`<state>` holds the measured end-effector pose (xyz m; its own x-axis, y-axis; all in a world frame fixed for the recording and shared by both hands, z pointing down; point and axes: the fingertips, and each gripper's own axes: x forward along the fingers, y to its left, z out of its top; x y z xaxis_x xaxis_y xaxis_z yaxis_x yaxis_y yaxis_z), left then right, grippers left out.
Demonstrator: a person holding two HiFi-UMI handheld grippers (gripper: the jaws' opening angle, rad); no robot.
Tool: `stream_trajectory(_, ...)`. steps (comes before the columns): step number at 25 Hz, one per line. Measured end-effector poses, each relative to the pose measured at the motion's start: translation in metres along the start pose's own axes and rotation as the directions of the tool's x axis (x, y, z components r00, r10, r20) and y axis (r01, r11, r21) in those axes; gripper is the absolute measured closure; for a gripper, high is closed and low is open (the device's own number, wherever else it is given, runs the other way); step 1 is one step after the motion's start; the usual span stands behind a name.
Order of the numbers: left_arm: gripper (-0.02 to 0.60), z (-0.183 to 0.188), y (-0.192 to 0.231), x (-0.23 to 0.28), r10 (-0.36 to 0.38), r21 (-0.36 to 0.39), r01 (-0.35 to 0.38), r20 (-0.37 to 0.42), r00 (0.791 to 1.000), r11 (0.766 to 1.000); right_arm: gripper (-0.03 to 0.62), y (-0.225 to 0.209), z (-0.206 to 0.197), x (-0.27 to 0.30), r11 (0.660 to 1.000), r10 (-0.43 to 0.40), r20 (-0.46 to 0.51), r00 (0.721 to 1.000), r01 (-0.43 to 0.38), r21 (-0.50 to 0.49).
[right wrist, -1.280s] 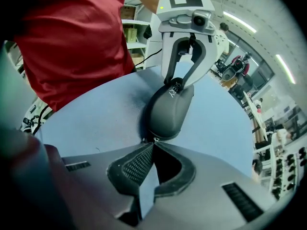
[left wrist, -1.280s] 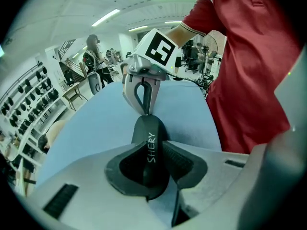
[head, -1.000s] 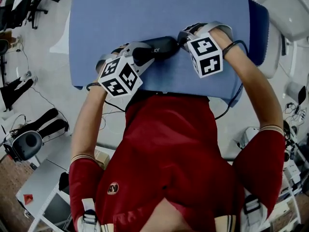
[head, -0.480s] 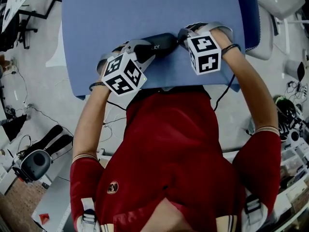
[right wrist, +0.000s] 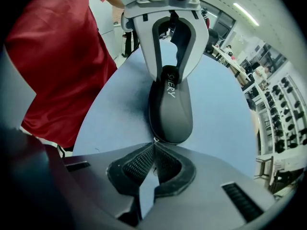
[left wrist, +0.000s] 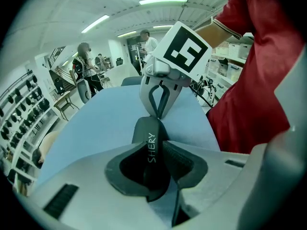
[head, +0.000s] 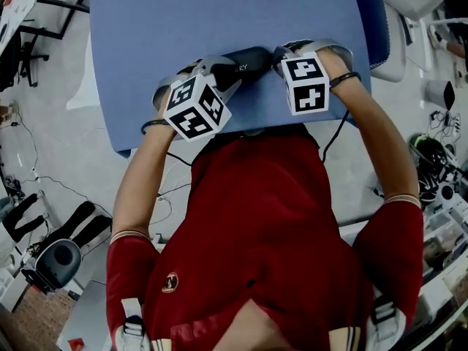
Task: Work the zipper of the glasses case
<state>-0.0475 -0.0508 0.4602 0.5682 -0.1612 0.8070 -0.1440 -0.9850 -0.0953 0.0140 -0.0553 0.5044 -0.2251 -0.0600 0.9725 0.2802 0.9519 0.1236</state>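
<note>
A black glasses case [head: 250, 61] lies crosswise near the front edge of the blue table [head: 219, 13]. My left gripper [head: 221, 81] is shut on the case's left end; in the left gripper view its pads [left wrist: 184, 159] press on both sides of the case [left wrist: 151, 145]. My right gripper [head: 278, 55] stands at the case's right end, pointing steeply down. In the right gripper view its jaws [right wrist: 153, 152] are shut on the small zipper pull [right wrist: 154, 139] at the case's [right wrist: 170, 111] near tip. Each gripper shows in the other's view: right gripper [left wrist: 157, 110], left gripper [right wrist: 171, 75].
The table's near edge [head: 241, 134] runs right below the grippers, against the person's red shirt [head: 256, 218]. A blue chair [head: 376, 20] stands at the table's right side. People [left wrist: 88, 66] and racks stand far beyond the table. Cables and gear lie on the floor at both sides.
The right gripper has rolled about its own axis, its marker cube now squarer to the head view. The left gripper has kept its grip and place. The case has hardly moved.
</note>
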Motion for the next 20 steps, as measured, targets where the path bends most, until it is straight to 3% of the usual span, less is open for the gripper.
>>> stream_trajectory(8,0.486,-0.008,0.004,-0.007,-0.031,0.036,0.03,0.009,0.999,0.999,0.594,0.0,0.017,0.003,0.972,-0.068,0.037,0.997,0.057,0.228)
stream_trajectory(15,0.486,-0.009,0.003,-0.006,-0.061,0.051,0.061,-0.004,0.998,0.997,0.594,0.005,0.033,0.004,0.878,-0.188,0.083,0.979,0.13,0.461)
stream_trajectory(20,0.486,-0.013,0.009,-0.009,-0.077,0.064,0.076,0.006,0.997,0.995,0.594,0.0,0.047,0.007,0.815,-0.257,0.063,0.964,0.181,0.55)
